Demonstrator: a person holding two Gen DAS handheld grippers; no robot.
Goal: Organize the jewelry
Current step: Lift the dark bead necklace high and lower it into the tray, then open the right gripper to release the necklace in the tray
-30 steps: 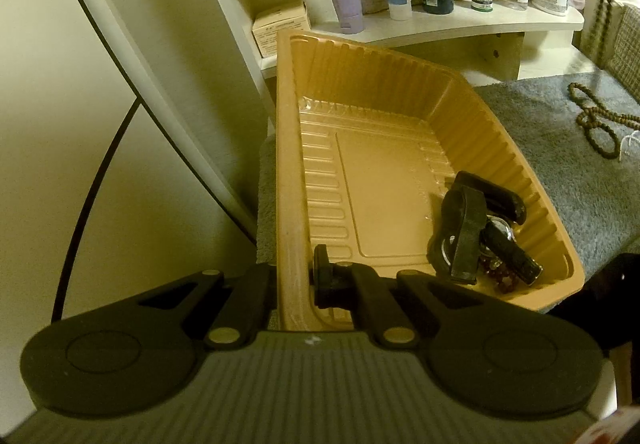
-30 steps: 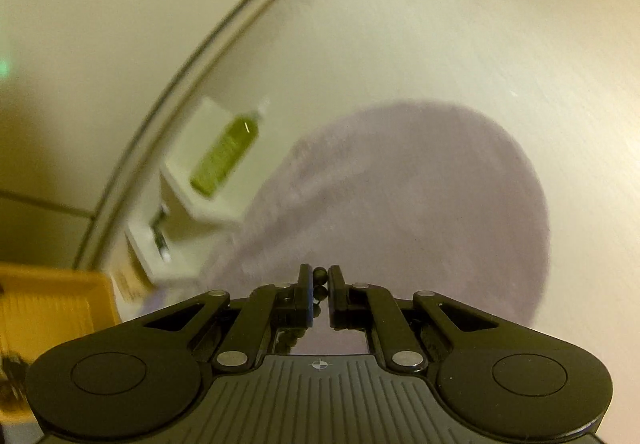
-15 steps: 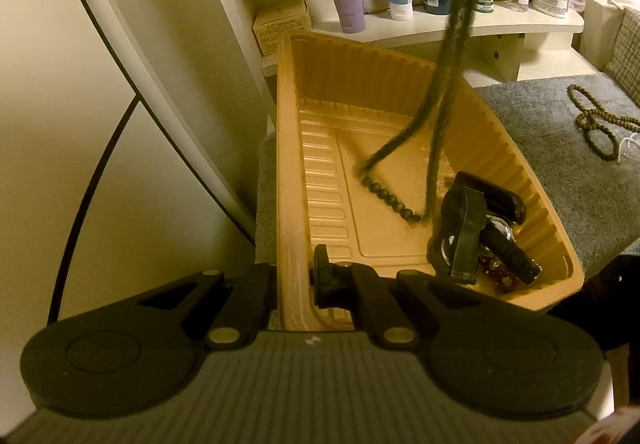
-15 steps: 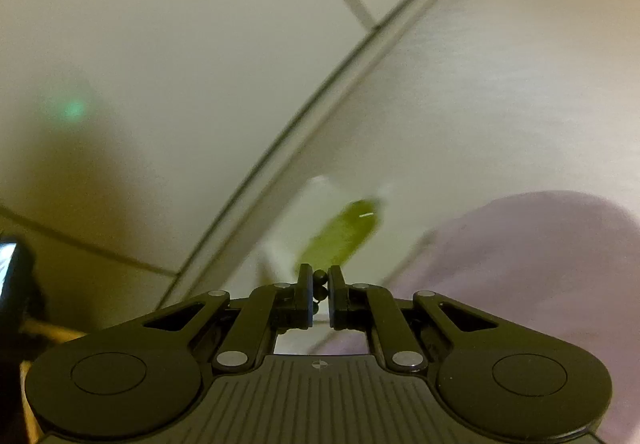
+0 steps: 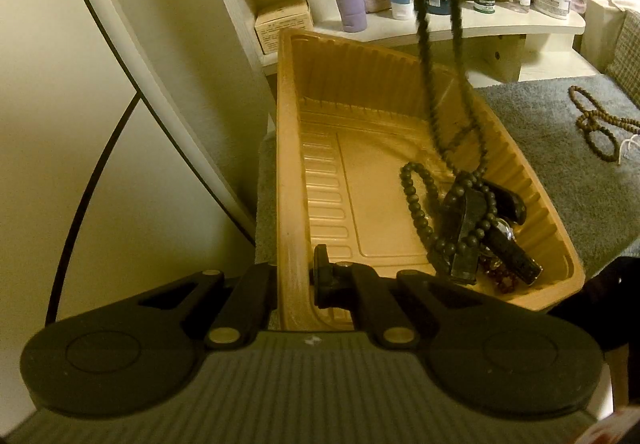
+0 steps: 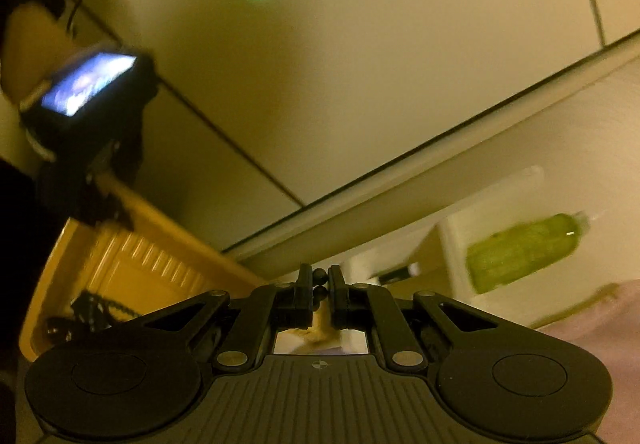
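The left tongs were clamped shut on the near left rim of the orange tray, which sat on a grey mat. The right tongs were closed on dark beads of a necklace; its strands hung down into the tray, and its lower loops lay over black clips in the near right corner. Farther right on the mat, well apart from the tray, lay a brown bead necklace. Beyond the tray, a shelf carried bottles and jars.
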